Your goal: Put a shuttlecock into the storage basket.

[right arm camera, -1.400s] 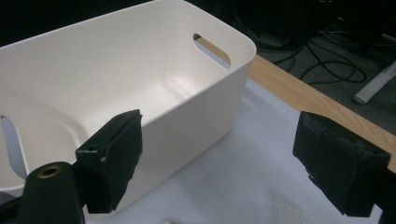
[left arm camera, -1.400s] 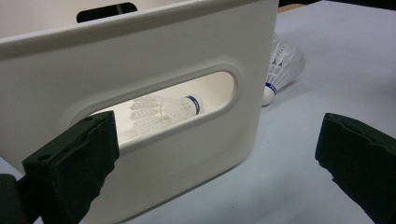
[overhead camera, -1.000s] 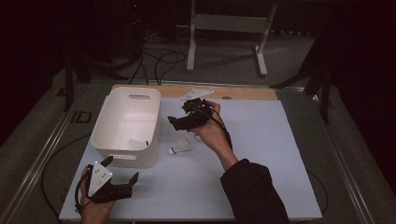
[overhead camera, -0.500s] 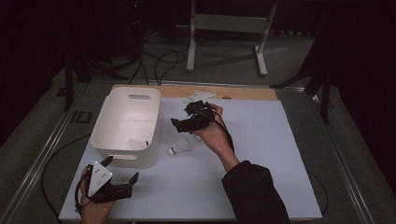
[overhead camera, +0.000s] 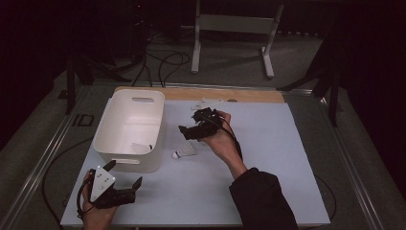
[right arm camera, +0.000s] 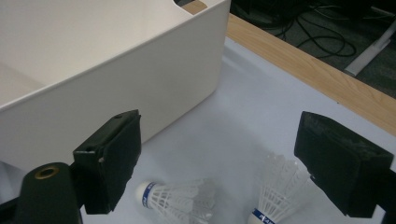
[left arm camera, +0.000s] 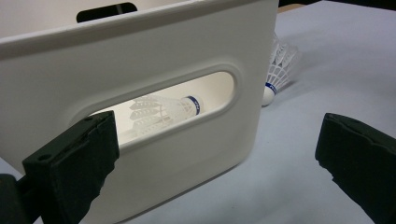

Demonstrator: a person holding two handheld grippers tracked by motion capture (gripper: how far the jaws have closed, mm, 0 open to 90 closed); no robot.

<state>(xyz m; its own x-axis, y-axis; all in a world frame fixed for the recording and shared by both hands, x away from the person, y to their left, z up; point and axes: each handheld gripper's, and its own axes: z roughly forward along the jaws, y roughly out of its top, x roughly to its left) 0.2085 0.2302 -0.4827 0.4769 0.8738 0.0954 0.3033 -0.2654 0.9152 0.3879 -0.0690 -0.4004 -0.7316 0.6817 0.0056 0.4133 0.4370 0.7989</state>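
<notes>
1. Here, in the high view, the white bin (overhead camera: 129, 129) stands on the pale table (overhead camera: 268, 158). The right gripper (overhead camera: 187, 132) hovers just beside the bin's right wall, jaws spread and holding nothing. A shuttlecock (overhead camera: 184, 152) lies on the table just right of the bin's near right corner, below that gripper and apart from it. Another shuttlecock (overhead camera: 140, 148) lies inside the bin, against its near wall. The left gripper (overhead camera: 125, 179) sits in front of the bin's near wall, jaws apart and empty.

2. In the left gripper view, the two black jaws stand wide apart, the left one close before the bin's near wall (left arm camera: 140, 60). Through the wall's handle slot the shuttlecock inside the bin (left arm camera: 163, 109) shows, its cork end to the right. Past the bin's right corner, the shuttlecock on the table (left arm camera: 278, 70) lies just beside that corner.

3. In the right gripper view, the jaws are spread with nothing between them, just off the bin's side wall (right arm camera: 116, 79). Two shuttlecocks lie on the table near that wall: one on its side (right arm camera: 180, 196), another (right arm camera: 275, 193) just beside it.
</notes>
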